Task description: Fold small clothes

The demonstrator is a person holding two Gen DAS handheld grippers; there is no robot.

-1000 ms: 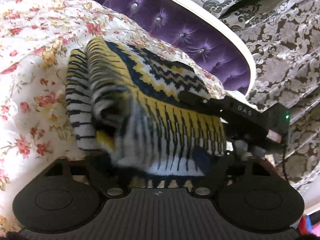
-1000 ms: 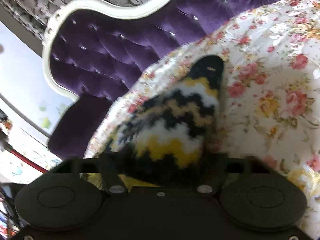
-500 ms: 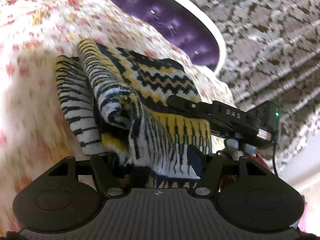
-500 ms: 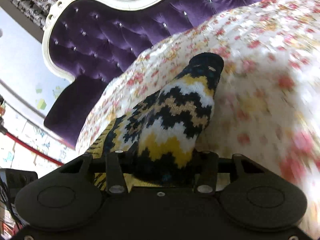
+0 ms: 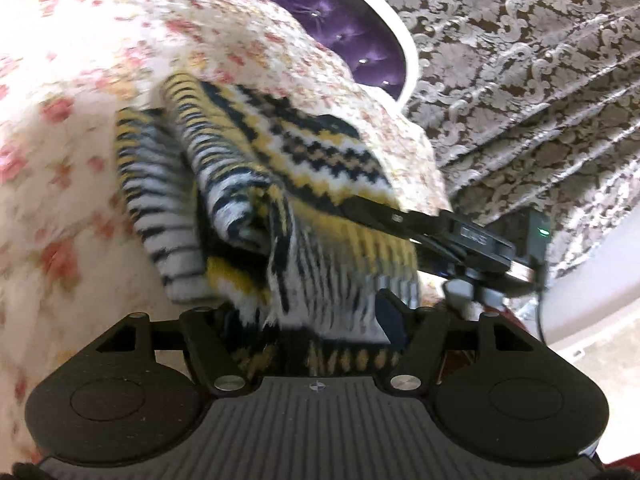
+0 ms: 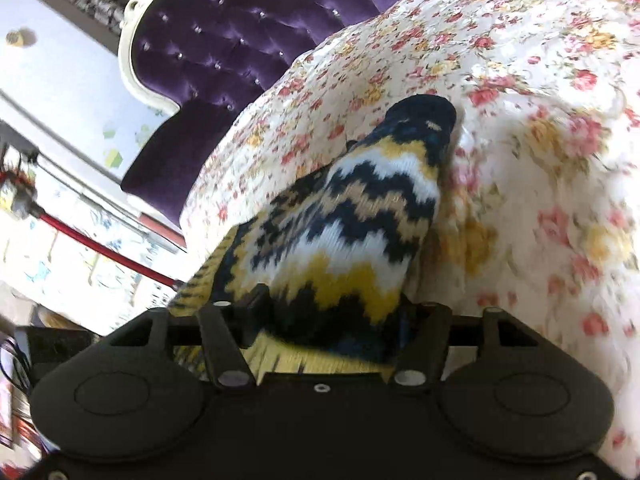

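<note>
knit garment (image 5: 304,184), yellow, navy and white zigzag, bunched and lifted over the floral bedspread (image 5: 72,80), one end between the left gripper (image 5: 316,320) fingers, other end between the right gripper (image 6: 320,320), whose jaws have just been opening; purple tufted headboard (image 6: 224,40) behind.

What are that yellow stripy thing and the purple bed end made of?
The stripy garment looks like thick knitted yarn, wool or acrylic: stitch rows and a fuzzy zigzag pattern show. The headboard looks like shiny purple velvet or satin, tufted with glinting studs, in a glossy cream frame, perhaps painted wood.
</note>
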